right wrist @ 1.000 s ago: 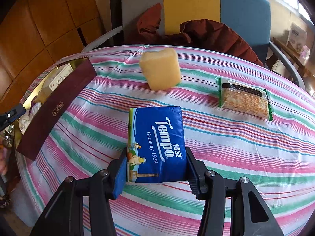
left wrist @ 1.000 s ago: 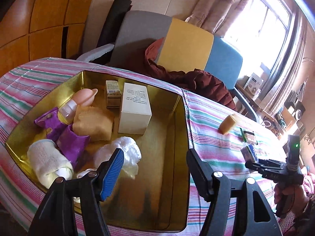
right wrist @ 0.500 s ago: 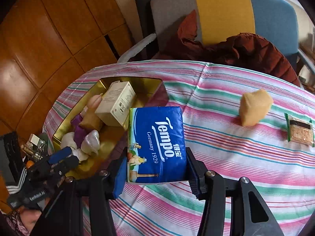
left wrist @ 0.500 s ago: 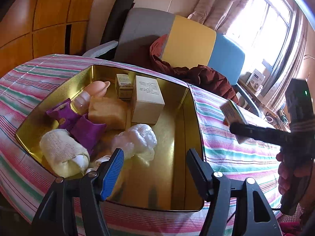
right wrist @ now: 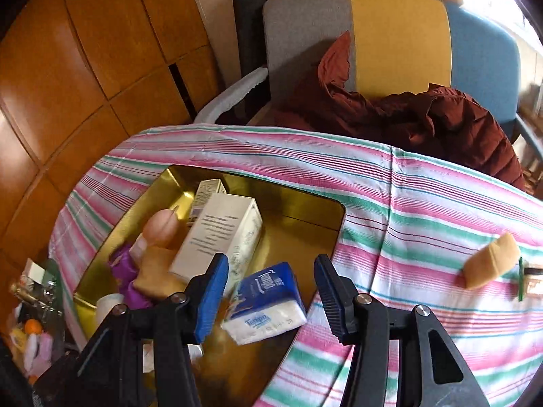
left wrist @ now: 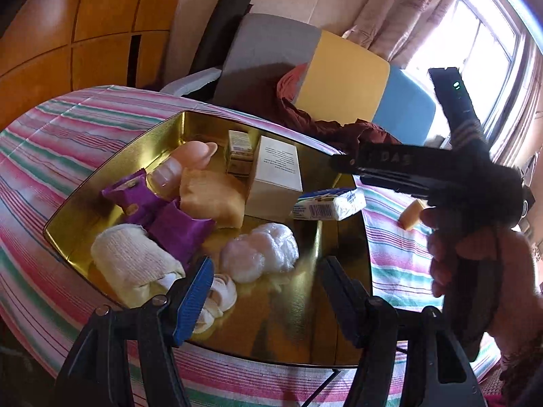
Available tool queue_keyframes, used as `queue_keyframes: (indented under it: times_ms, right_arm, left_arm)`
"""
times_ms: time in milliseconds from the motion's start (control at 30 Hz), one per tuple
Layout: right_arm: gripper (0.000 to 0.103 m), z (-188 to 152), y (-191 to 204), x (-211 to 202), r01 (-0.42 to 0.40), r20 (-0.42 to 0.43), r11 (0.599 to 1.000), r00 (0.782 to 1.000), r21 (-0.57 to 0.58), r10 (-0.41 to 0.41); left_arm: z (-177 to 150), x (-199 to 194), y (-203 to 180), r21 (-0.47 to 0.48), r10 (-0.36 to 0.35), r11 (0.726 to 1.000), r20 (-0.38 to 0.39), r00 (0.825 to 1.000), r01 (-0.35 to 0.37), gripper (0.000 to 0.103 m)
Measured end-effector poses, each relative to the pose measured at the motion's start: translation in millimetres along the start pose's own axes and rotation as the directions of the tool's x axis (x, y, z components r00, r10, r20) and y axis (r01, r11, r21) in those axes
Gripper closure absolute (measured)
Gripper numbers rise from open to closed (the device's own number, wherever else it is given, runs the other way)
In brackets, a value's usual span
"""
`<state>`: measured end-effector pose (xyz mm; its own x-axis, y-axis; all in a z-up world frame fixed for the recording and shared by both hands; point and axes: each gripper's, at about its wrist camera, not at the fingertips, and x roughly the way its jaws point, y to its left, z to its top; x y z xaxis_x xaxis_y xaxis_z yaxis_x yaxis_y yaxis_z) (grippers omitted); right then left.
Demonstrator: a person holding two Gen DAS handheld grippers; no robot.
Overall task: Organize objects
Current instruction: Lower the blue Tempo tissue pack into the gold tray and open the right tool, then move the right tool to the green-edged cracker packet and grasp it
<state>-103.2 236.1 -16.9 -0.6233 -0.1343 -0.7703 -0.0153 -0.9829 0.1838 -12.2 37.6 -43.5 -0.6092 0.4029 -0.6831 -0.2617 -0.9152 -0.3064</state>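
Note:
A gold tin [left wrist: 342,308] sits on the striped table and holds a white box [left wrist: 276,176], purple packets [left wrist: 169,217], a rolled cloth [left wrist: 132,264] and other items. My right gripper [right wrist: 268,291] is open above the tin's right side [right wrist: 305,210]. The blue Tempo tissue pack [right wrist: 268,302] is loose and tilted between its fingers; it also shows in the left wrist view [left wrist: 329,200], apparently in mid-air beside the white box. My left gripper [left wrist: 264,291] is open and empty over the tin's near edge.
A yellow sponge block [right wrist: 492,264] and a green-edged snack packet [right wrist: 529,278] lie on the striped cloth to the right. A chair with a dark red jacket [right wrist: 424,115] stands behind the table. Clutter sits off the table's left edge [right wrist: 30,325].
My right gripper carried the tissue pack from the table over to the tin, then opened and let it go. My left gripper stayed open near the tin's front.

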Motion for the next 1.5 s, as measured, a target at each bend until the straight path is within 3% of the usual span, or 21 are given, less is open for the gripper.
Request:
queue_keyframes:
  times_ms: [267,400,467,667,767,1033,1233,1400,1500]
  right_arm:
    - [0.046,-6.8,-2.9,-7.7,0.006,0.043,1.0,0.999,-0.01,-0.006]
    - [0.033,-18.3,-4.0,-27.9,0.016,0.085,0.999,0.996,-0.036,-0.013]
    - [0.033,-24.2,-6.9,-35.5,0.016,0.091,0.999,0.996,-0.042,-0.012]
    - [0.029,-43.3,-24.6,-47.8,0.038,0.053,0.998,0.998,-0.046,-0.036]
    - [0.02,-55.1,-36.4,-55.1,0.059,0.043,0.997,0.997,-0.043,-0.057]
    - [0.019,-79.5,-83.5,-69.5,0.141,-0.008,0.99,0.99,0.008,-0.141]
    - [0.018,-100.1,-145.3,-81.7,0.246,-0.077,0.966,0.968,0.074,-0.241]
    - [0.018,-101.5,-207.5,-89.7,0.341,-0.121,0.925,0.938,0.171,-0.323]
    - [0.017,-89.2,-244.9,-88.4,0.425,-0.136,0.875,0.905,0.232,-0.403]
  left_arm:
    - [1.3,-1.2,4.4,-0.025,-0.003,1.0,0.008,1.0,0.003,0.036]
    - [-1.0,0.5,0.9,-0.018,-0.01,1.0,-0.002,1.0,0.01,0.036]
    - [-2.3,0.9,-1.9,-0.01,-0.02,1.0,-0.007,1.0,0.02,0.036]
    - [-7.2,-1.2,-17.5,0.032,-0.058,0.998,-0.013,0.998,0.058,0.036]
    - [-10.4,-2.5,-26.7,0.058,-0.076,0.995,-0.015,0.997,0.076,0.036]
    - [-21.6,-10.0,-50.5,0.125,-0.111,0.986,-0.004,0.994,0.11,0.036]
    - [-27.1,-15.7,-67.2,0.164,-0.139,0.977,-0.008,0.99,0.139,0.036]
    - [-32.9,-14.8,-83.8,0.198,-0.16,0.967,-0.029,0.987,0.162,0.036]
    - [-37.1,-15.9,-95.7,0.23,-0.174,0.956,-0.044,0.984,0.179,0.036]
